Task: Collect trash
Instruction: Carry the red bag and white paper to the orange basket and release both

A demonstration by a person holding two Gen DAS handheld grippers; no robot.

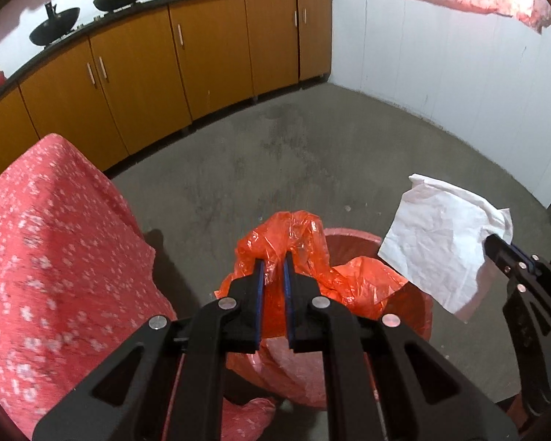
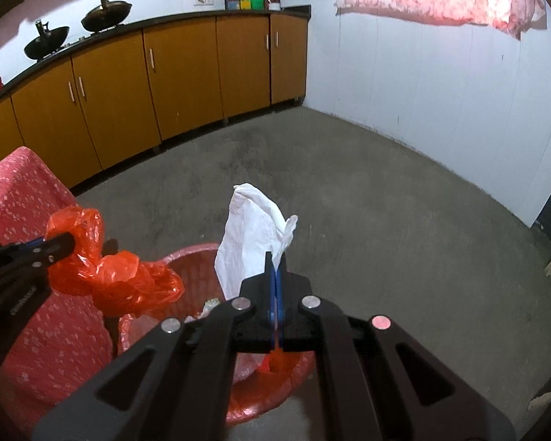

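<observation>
A red plastic bin (image 1: 418, 305) (image 2: 198, 253) stands on the floor, lined with an orange plastic bag (image 1: 297, 235) (image 2: 114, 275). My left gripper (image 1: 274, 261) (image 2: 68, 244) is shut on the bag's gathered rim and holds it up above the bin. My right gripper (image 2: 275, 262) (image 1: 496, 244) is shut on a white crumpled paper sheet (image 2: 253, 242) (image 1: 440, 246), held above the bin's right side. Some scraps lie inside the bin (image 2: 209, 305).
A surface draped in red floral cloth (image 1: 55, 257) (image 2: 29, 220) stands close on the left of the bin. Orange cabinets (image 1: 165, 70) line the back wall. The white wall (image 1: 459, 73) is on the right. The grey concrete floor (image 2: 385, 220) stretches ahead.
</observation>
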